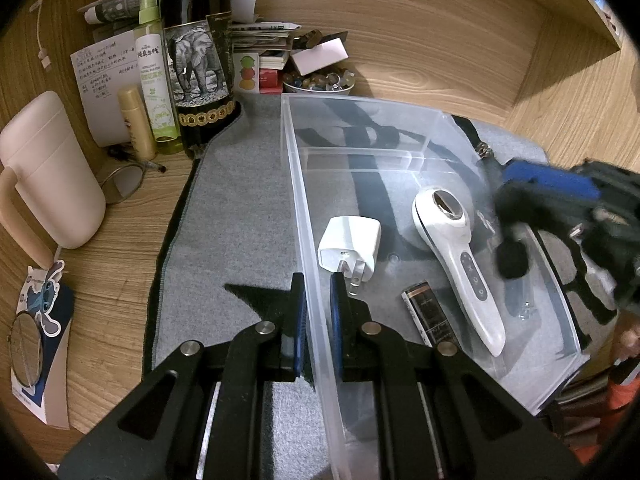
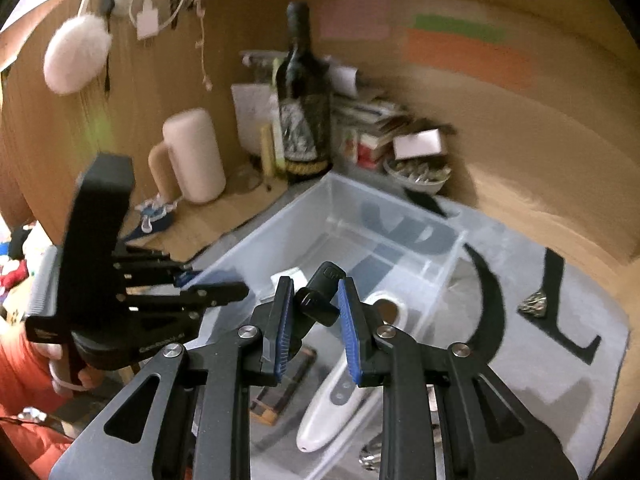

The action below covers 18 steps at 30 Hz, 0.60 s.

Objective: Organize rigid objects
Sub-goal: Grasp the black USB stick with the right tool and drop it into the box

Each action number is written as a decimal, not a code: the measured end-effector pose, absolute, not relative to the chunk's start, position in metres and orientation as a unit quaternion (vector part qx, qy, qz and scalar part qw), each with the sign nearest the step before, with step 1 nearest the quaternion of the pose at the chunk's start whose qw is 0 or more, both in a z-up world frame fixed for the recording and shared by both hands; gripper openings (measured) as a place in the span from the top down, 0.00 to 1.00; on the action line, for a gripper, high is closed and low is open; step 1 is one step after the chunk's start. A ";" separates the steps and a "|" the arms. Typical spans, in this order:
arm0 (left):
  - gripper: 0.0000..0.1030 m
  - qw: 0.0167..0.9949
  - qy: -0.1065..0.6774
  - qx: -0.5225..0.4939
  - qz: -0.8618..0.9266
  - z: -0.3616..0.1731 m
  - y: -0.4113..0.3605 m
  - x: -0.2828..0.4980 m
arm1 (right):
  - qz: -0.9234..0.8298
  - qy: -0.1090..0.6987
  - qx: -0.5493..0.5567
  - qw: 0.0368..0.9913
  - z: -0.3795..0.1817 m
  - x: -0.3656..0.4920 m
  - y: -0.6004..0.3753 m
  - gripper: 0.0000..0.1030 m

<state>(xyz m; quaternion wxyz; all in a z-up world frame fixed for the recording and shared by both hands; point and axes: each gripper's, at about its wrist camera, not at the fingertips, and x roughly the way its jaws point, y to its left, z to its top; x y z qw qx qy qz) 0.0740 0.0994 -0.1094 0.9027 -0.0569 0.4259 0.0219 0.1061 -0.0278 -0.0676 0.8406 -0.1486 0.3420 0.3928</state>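
One clear plastic storage bin (image 1: 400, 128) sits on a grey felt mat (image 1: 240, 200) on the wooden desk (image 1: 120, 216). It holds three things: white plug adapter (image 1: 352, 244), white handheld device (image 1: 460, 264), dark rectangular battery (image 1: 430, 316). The left claw (image 1: 318, 308) pinches the bin's wall. Only the right wrist view shows the right claw (image 2: 314, 304) gripping a small black object (image 2: 320, 296), possibly a clip. One dark wine bottle (image 1: 196, 52) stands behind.

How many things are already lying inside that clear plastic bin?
3, all in the near compartment of the clear plastic bin: a white plug adapter by its left wall, a black rectangular object in front, a white handheld device on the right. The far compartment looks empty.
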 end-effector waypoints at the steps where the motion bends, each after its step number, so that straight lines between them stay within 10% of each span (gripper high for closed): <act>1: 0.90 0.903 0.426 -0.057 0.022 -0.109 0.098 0.074 | 0.393 0.347 -0.155 0.837 -0.071 0.107 -0.025 0.80; 18: 0.90 0.903 0.425 -0.058 0.021 -0.109 0.097 0.075 | 0.386 0.402 -0.228 0.798 -0.103 0.115 -0.008 0.79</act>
